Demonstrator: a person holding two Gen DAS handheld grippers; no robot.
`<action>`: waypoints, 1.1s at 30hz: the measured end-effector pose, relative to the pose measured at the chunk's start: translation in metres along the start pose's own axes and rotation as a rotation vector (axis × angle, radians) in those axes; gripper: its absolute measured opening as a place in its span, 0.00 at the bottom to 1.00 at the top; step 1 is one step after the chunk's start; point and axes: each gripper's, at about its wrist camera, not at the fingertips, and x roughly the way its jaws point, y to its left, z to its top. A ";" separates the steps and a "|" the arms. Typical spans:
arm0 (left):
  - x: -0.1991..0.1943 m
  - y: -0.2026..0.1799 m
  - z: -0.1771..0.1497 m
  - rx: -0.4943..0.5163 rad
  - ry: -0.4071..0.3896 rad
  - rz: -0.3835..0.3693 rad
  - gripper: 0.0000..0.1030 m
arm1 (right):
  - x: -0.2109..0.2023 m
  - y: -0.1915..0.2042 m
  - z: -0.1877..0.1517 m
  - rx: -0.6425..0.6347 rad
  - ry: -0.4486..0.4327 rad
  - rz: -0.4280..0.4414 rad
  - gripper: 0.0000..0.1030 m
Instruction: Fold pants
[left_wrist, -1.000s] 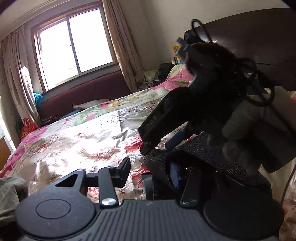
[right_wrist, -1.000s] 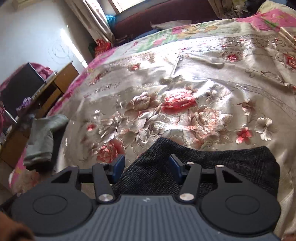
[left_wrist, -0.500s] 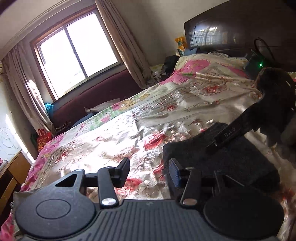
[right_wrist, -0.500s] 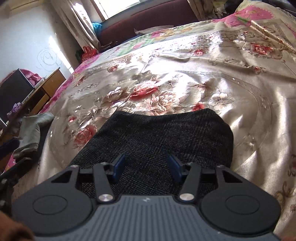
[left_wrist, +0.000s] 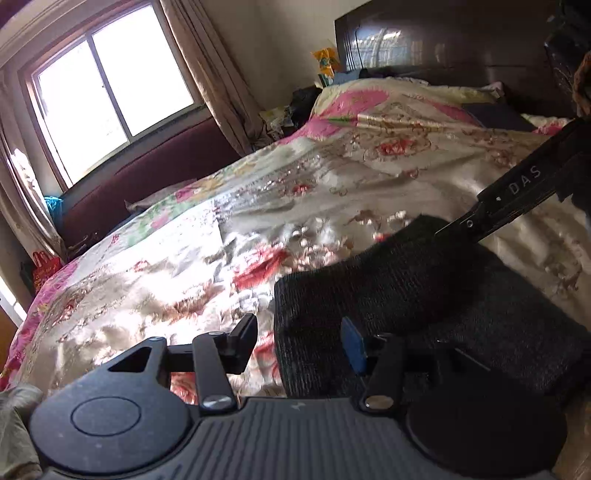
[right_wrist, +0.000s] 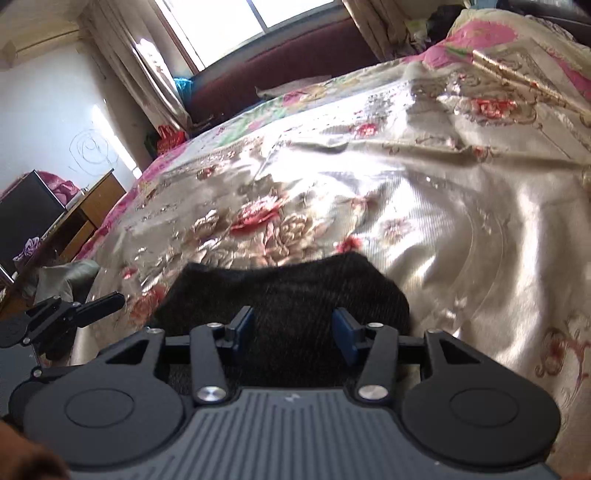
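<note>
The dark knit pants lie folded in a flat bundle on the floral bedspread. My left gripper hovers at their left edge with its jaws opening. That edge lies between the fingers, and the pads are not pressing on it. In the right wrist view the pants fill the space below my right gripper, whose jaws stand apart above the fabric and are closing slightly. The right gripper's black finger reaches in from the right, its tip at the bundle's far edge. The left gripper shows at the left.
The bedspread stretches toward a dark headboard, a pink pillow and a window. A grey garment hangs off the bed's left edge beside a wooden desk.
The pants, lifted in front of the left camera a second ago, now lie flat on the bed. The right gripper and hand have drawn away to the right. The left jaws stand wider.
</note>
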 end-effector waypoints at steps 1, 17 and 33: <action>0.004 0.000 0.006 -0.002 -0.010 -0.003 0.63 | 0.006 -0.002 0.004 -0.001 0.012 0.002 0.51; -0.035 -0.044 0.000 -0.095 0.092 0.074 0.78 | -0.057 0.025 -0.064 0.080 0.057 -0.041 0.46; -0.107 -0.096 -0.010 -0.084 0.067 0.131 1.00 | -0.123 0.044 -0.119 0.094 0.010 -0.123 0.49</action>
